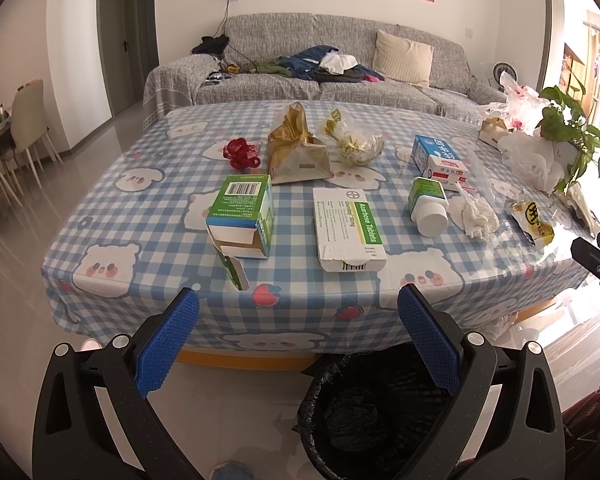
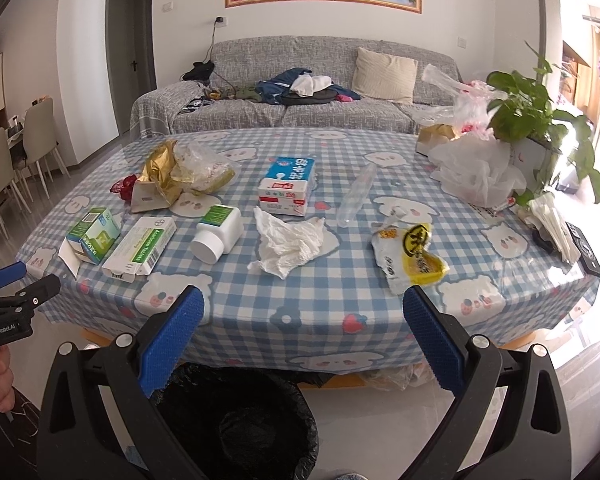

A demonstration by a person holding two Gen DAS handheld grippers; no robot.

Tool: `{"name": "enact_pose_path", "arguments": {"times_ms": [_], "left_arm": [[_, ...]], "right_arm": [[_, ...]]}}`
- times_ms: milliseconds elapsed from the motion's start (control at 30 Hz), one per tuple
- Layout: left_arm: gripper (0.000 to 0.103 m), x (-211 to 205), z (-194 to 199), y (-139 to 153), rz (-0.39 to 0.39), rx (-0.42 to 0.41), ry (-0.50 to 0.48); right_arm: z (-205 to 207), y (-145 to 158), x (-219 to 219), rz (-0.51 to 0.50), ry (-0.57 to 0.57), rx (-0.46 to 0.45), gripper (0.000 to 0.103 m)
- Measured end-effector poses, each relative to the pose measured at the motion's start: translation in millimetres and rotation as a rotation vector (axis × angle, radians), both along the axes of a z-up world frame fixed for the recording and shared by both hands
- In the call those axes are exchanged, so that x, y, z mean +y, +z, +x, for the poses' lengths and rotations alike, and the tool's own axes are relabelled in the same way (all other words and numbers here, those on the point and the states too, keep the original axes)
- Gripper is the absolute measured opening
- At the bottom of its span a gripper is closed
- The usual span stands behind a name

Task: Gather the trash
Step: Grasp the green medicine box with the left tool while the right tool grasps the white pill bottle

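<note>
While both grippers hang short of the table's near edge, nothing collected yet. Left gripper: jaws spread wide, empty. Right gripper: likewise released, nothing between the pads. Black-lined trash bin on the floor below the near edge of the table, between and beneath the two tools.

Trash all on the checked tablecloth: green carton with its end flap torn open, nearest the left gripper; Acarbose Tablets box lying flat just beside it; white pill bottle on its side; crumpled tissue near the middle; yellow snack wrapper closest to the right gripper; blue-and-white carton further back; gold foil bag, clear bag and red wrapper well apart at the far side.

Likely trouble, judged from the layout:
- Bottle on its side: apt to roll away if nudged off-centre.
- Tissue and wrapper: thin and limp, easy to pinch tablecloth along with them and drag the cloth, shifting everything.
- Flat tablet box: little height to grip, prone to sliding rather than lifting.
- Open flap on the green carton: could snag or crush.
- Potted plant and plastic bags at the right: not obviously trash, risk of knocking on a far reach.
- Bin partly tucked under the table edge: drops released early may miss.
</note>
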State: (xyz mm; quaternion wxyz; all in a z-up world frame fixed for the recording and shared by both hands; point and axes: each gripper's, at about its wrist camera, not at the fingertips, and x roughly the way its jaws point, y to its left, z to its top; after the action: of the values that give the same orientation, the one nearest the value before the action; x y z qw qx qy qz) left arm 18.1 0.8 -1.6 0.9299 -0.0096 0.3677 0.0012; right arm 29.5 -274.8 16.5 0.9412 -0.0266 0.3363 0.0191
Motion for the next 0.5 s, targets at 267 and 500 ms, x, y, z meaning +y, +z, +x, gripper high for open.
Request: {"name": "enact_pose_path", "arguments": {"times_ms": [267, 500], "left_arm": [[0.097, 12.9, 21.6, -1.3, -0.006, 0.013, 0.019], [0.096, 25.9, 43.9, -9.1, 0.005, 0.036, 0.047]], "right_arm": [[24.6, -7.7, 22.8, -0.009, 0.037, 0.023, 0.095], [51.0, -18.0, 48.1, -0.022, 0.081, 0.047, 0.095]]}}
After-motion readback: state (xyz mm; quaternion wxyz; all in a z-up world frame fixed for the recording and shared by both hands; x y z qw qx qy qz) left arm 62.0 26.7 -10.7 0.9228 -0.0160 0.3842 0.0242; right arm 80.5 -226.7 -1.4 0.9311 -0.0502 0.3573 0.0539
